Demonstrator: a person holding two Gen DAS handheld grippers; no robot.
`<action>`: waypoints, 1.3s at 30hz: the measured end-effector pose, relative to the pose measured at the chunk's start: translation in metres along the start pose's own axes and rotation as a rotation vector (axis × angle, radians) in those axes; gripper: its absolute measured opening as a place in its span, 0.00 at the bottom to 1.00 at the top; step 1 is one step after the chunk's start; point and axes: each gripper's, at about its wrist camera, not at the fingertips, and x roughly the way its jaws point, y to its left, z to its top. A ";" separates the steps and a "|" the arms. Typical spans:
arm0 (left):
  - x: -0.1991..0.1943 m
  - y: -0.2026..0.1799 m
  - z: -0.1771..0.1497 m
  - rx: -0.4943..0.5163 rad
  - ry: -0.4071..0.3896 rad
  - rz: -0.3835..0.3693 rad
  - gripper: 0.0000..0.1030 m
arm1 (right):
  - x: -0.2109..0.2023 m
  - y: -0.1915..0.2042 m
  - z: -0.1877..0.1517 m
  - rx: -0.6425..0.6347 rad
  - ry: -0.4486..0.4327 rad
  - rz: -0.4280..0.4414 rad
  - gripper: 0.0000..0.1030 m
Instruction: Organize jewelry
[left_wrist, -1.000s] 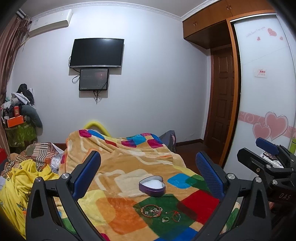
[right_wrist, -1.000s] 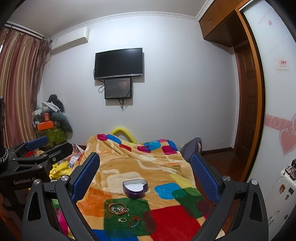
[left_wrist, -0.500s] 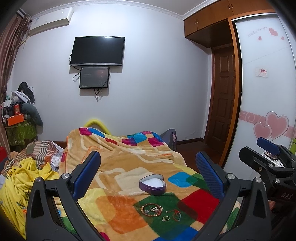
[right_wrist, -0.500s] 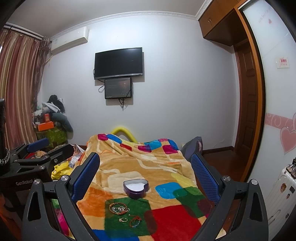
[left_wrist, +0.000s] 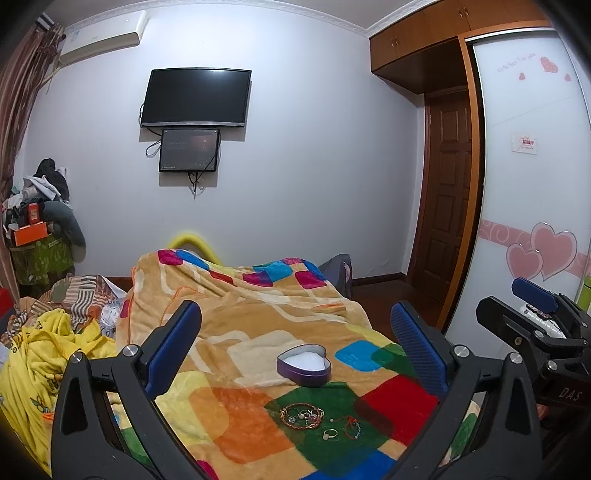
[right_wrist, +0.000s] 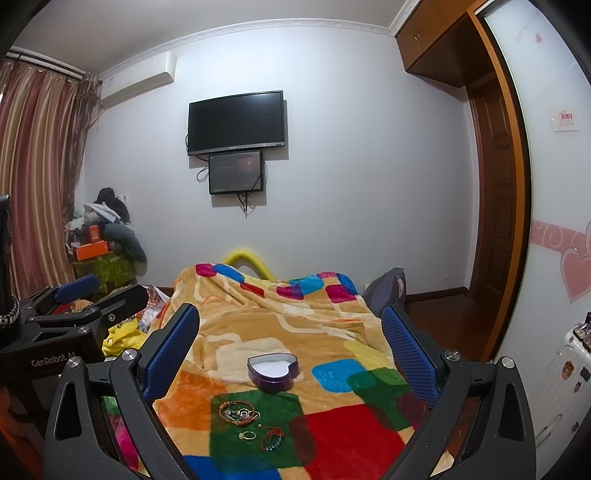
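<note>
A purple heart-shaped box (left_wrist: 304, 365) with a white lining stands open on the colourful blanket (left_wrist: 240, 332); it also shows in the right wrist view (right_wrist: 272, 370). In front of it, on a green patch, lie a tangle of bracelets (left_wrist: 301, 416) (right_wrist: 238, 411), a ring (left_wrist: 330, 434) (right_wrist: 247, 435) and a red bracelet (left_wrist: 351, 426) (right_wrist: 272, 439). My left gripper (left_wrist: 295, 343) is open and empty, held above the blanket short of the jewelry. My right gripper (right_wrist: 290, 339) is open and empty at a like height. Each gripper shows at the edge of the other's view.
A yellow garment (left_wrist: 40, 354) and striped bedding (left_wrist: 74, 295) lie left of the blanket. A pile of clothes and boxes (right_wrist: 99, 236) stands in the far left corner. A wardrobe with heart stickers (left_wrist: 535, 221) and a wooden door (left_wrist: 447, 199) are on the right.
Both views have drifted slightly; the jewelry and box sit a little lower in the frames. Both grippers remain open and nothing on the blanket has moved.
</note>
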 end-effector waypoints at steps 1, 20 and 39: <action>0.000 0.000 0.000 -0.002 0.001 0.000 1.00 | 0.001 -0.001 0.001 0.000 0.000 0.000 0.95; 0.010 0.007 -0.003 -0.011 0.019 0.008 1.00 | 0.010 -0.004 -0.003 0.009 0.030 0.005 0.95; 0.089 0.029 -0.050 -0.006 0.270 0.057 0.88 | 0.065 -0.029 -0.047 0.029 0.293 0.016 0.81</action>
